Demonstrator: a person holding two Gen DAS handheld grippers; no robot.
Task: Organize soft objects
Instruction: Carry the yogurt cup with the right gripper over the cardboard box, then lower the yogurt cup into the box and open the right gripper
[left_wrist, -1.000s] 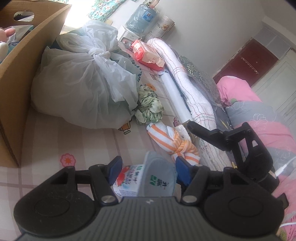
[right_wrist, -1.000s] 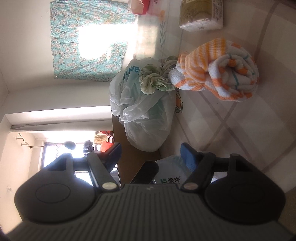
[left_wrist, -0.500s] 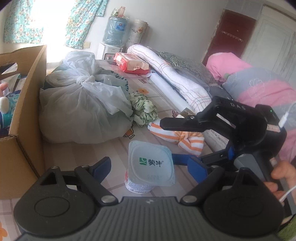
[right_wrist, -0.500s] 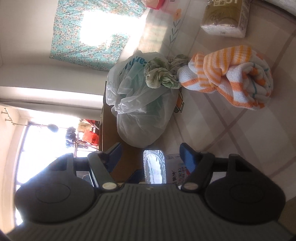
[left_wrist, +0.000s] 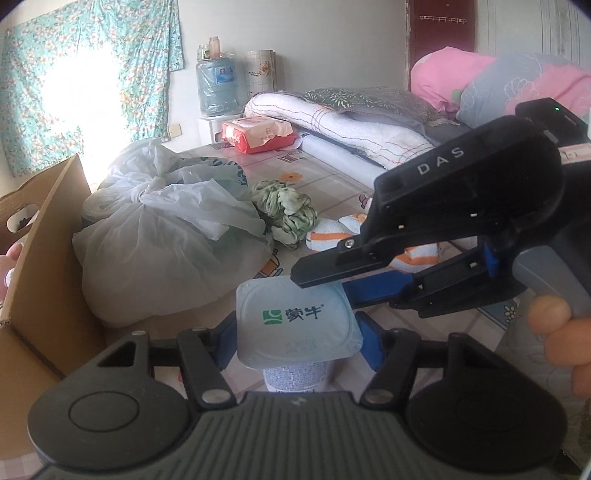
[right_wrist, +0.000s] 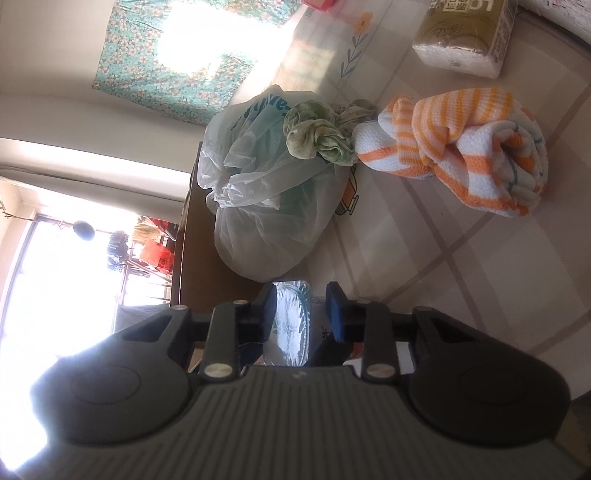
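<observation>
A white yogurt cup (left_wrist: 298, 325) with a foil lid stands upright between the blue pads of my left gripper (left_wrist: 295, 341), which is closed against its sides. My right gripper (right_wrist: 301, 314) comes in sideways and its pads sit at the cup's lid rim (right_wrist: 291, 325); its body shows in the left wrist view (left_wrist: 461, 221). An orange-striped knotted towel (right_wrist: 461, 147) and a green crumpled cloth (right_wrist: 317, 136) lie on the bed sheet beyond.
A tied white plastic bag (left_wrist: 166, 236) lies ahead left, against a cardboard box (left_wrist: 40, 266). A red tissue pack (left_wrist: 258, 134), a rolled white quilt (left_wrist: 351, 125) and pink bedding (left_wrist: 480, 81) lie behind. A brown packet (right_wrist: 465, 33) lies near the towel.
The left gripper tilted level and closed from wide open onto the cup. The right gripper narrowed from wide open around the cup's lid edge.
</observation>
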